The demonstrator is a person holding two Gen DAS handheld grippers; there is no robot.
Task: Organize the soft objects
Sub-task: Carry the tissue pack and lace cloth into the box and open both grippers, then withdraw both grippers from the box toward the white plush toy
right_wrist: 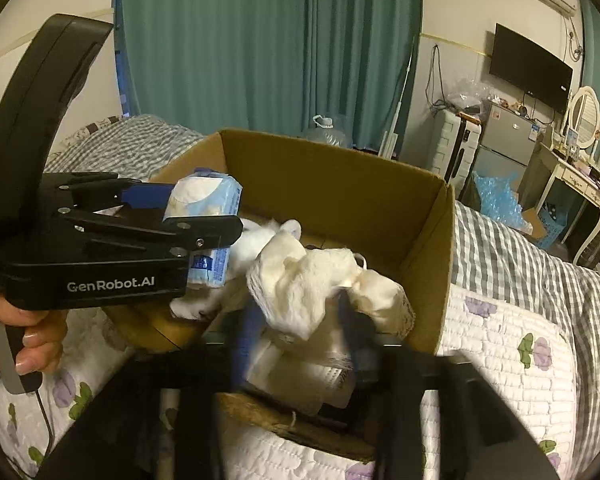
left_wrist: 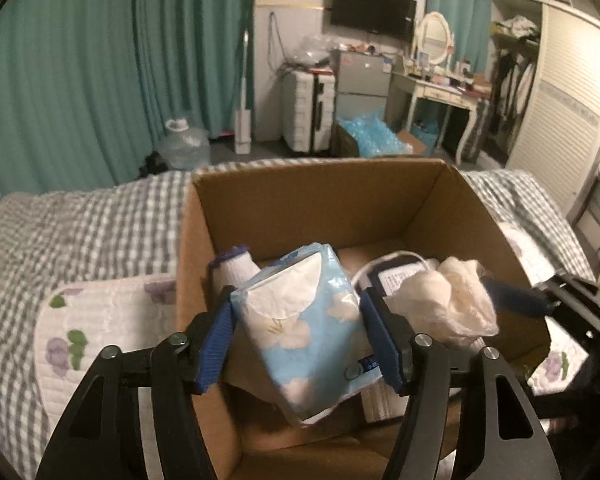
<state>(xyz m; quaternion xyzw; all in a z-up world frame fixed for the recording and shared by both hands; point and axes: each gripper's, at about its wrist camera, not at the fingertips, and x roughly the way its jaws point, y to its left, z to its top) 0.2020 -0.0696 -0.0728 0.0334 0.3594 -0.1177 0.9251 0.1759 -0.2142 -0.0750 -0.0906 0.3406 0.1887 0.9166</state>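
Note:
An open cardboard box (left_wrist: pixel 316 200) stands on the bed; it also shows in the right wrist view (right_wrist: pixel 340 176). My left gripper (left_wrist: pixel 300 316) is shut on a light-blue floral tissue pack (left_wrist: pixel 304 328) and holds it over the box's near side; the same gripper (right_wrist: pixel 204 216) and pack (right_wrist: pixel 208 196) show in the right wrist view. My right gripper (right_wrist: pixel 300 312) is blurred and closed around a crumpled cream cloth (right_wrist: pixel 312 284) held over the box. The cloth (left_wrist: pixel 448 296) and a right fingertip (left_wrist: pixel 516 296) show at the right of the left wrist view.
The bed has a grey checked cover (left_wrist: pixel 80 232) and a white quilted pad with purple flowers (right_wrist: pixel 508 344). Inside the box lie a white roll with a blue end (left_wrist: pixel 236 264) and a dark packet with a label (left_wrist: pixel 400 280). Teal curtains, suitcase, dresser stand behind.

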